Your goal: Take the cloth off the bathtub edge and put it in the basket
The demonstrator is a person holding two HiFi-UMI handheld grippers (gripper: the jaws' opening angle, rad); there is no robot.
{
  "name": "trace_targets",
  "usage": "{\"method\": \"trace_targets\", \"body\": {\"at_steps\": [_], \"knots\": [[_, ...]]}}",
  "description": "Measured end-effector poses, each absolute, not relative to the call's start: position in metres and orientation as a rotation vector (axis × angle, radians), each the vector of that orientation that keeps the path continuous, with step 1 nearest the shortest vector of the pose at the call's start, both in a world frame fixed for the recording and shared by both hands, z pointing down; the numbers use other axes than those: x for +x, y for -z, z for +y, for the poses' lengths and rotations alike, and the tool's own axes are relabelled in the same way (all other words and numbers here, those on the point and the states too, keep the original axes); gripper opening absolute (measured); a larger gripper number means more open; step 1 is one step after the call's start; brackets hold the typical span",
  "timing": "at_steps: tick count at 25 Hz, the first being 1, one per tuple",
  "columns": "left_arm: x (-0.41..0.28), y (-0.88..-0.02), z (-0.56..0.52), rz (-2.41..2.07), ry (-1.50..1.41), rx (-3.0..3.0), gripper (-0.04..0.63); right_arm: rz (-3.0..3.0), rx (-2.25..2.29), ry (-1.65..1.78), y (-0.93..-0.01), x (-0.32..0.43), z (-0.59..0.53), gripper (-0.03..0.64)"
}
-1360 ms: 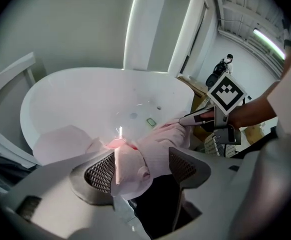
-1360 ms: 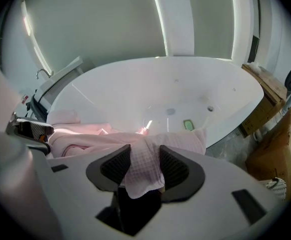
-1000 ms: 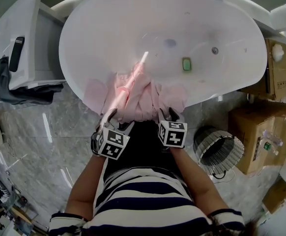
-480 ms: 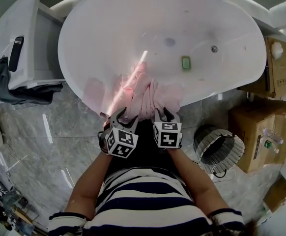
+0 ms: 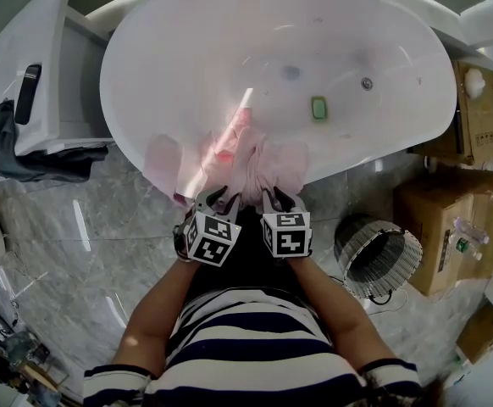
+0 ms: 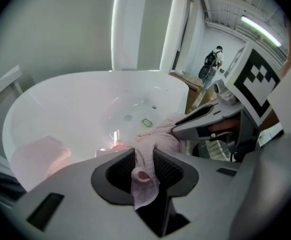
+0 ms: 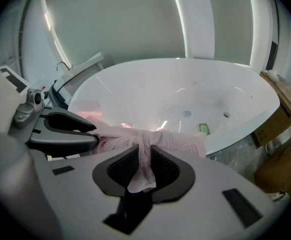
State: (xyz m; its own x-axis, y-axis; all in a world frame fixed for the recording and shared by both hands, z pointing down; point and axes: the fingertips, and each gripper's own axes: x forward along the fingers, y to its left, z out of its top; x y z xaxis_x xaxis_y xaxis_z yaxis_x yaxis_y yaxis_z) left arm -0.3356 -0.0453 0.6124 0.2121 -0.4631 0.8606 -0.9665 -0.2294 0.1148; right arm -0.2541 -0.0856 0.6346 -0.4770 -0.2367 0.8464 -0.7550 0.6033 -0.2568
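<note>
A pink cloth (image 5: 259,161) hangs over the near edge of the white bathtub (image 5: 187,58). Both grippers sit side by side at the cloth's lower hem. My left gripper (image 5: 215,198) has just been closing its jaws, and a fold of the cloth (image 6: 158,136) is pinched between its pads. My right gripper (image 5: 279,198) has also been closing, and it is shut on another fold of the cloth (image 7: 173,141). In each gripper view a tail of fabric hangs down between the jaws. The wire basket (image 5: 378,257) stands on the floor to the right.
A small green item (image 5: 318,108) lies inside the tub near the drain. Cardboard boxes (image 5: 450,227) stand right of the basket. A white cabinet with dark clothing (image 5: 18,155) is at the left. A paler pink patch (image 5: 162,159) shows on the tub wall, left of the cloth.
Both grippers have drawn toward each other along the hem and their jaws have narrowed onto the cloth. The cloth is bunched tighter between them.
</note>
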Motion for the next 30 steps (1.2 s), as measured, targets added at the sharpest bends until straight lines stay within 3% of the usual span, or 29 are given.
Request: {"method": "trace_targets", "body": {"at_steps": [11,30], "knots": [[-0.341,-0.595,-0.045,-1.286,-0.511,1.707,0.082,-2.063,0.774,-1.002,-0.621,-0.258,-0.080,0.072],[-0.344,-0.504,-0.064,-1.213,-0.237,1.895,0.076,-2.315,0.915,-1.191,-0.511,-0.262,-0.088,0.072]]}}
